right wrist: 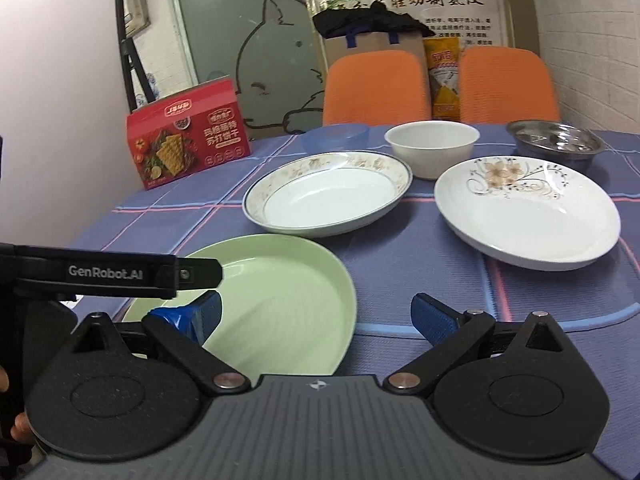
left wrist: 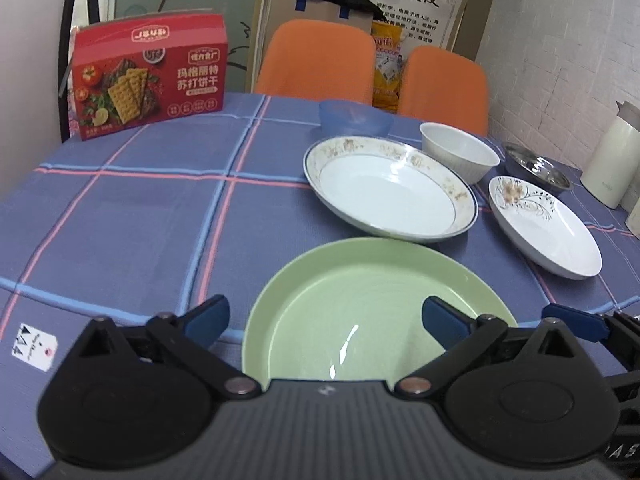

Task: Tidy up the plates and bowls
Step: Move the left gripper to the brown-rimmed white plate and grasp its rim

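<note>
Green is what fills my left view: the green plate [left wrist: 360, 312] lies flat on the tabletop [left wrist: 120, 220] directly ahead of my left gripper [left wrist: 326, 320], its near rim passing under the spread fingers [left wrist: 208, 316]. Those fingers stand wide apart and grip nothing. My right gripper [right wrist: 316, 318] is likewise wide open and empty, and from it the same plate sits down and to the left, so only its left finger overlaps the rim; the left gripper's side bar crosses that view just above the plate.

Beyond the green plate, just apart from its far rim, rests the gold-rimmed plate [left wrist: 390, 188]. To the right of that lies the floral plate [right wrist: 528, 212], straight ahead of my right gripper, well clear of the green one. Behind them stand the white bowl [right wrist: 432, 144], the blue bowl [left wrist: 356, 118] and the steel bowl [right wrist: 556, 142], all apart from each other.

I judge the left gripper nearer and squarer to the green plate. A round plate offers no long axis, so I would take its near rim edge-on, and leave the floral plate to the right.
</note>
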The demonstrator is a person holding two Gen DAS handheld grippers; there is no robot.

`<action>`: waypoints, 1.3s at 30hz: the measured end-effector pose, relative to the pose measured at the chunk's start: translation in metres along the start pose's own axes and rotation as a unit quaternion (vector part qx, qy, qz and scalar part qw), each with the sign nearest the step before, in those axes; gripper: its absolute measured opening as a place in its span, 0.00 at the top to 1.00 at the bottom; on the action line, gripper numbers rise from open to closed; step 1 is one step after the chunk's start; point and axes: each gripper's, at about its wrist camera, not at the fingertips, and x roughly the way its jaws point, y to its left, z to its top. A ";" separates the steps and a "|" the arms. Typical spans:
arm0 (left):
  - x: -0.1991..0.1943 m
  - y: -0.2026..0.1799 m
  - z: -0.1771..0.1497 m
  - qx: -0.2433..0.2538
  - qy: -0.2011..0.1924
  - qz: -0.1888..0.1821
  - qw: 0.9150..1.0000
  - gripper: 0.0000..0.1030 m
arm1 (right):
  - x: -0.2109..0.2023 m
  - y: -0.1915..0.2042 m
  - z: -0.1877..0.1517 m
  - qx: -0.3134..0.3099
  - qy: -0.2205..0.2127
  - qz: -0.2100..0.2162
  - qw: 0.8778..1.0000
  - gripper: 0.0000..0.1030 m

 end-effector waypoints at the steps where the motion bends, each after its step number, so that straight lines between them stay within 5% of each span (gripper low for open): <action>1: -0.001 -0.001 0.003 0.003 -0.005 0.004 1.000 0.01 | -0.001 -0.002 0.001 0.004 -0.001 -0.004 1.000 0.14; 9: -0.003 0.000 0.016 0.013 -0.019 0.022 0.999 0.01 | 0.006 -0.011 0.004 0.013 0.019 -0.008 1.000 0.14; 14: 0.018 -0.005 0.037 0.033 -0.020 0.031 0.999 0.01 | 0.018 -0.012 0.039 -0.024 -0.015 -0.006 1.000 0.14; 25: 0.096 0.008 0.113 0.024 0.007 0.028 0.999 0.01 | 0.117 -0.028 0.093 -0.052 0.011 -0.028 0.998 0.14; 39: 0.152 0.010 0.115 0.047 0.042 0.023 0.998 0.01 | 0.162 -0.019 0.087 -0.058 0.057 -0.018 0.997 0.12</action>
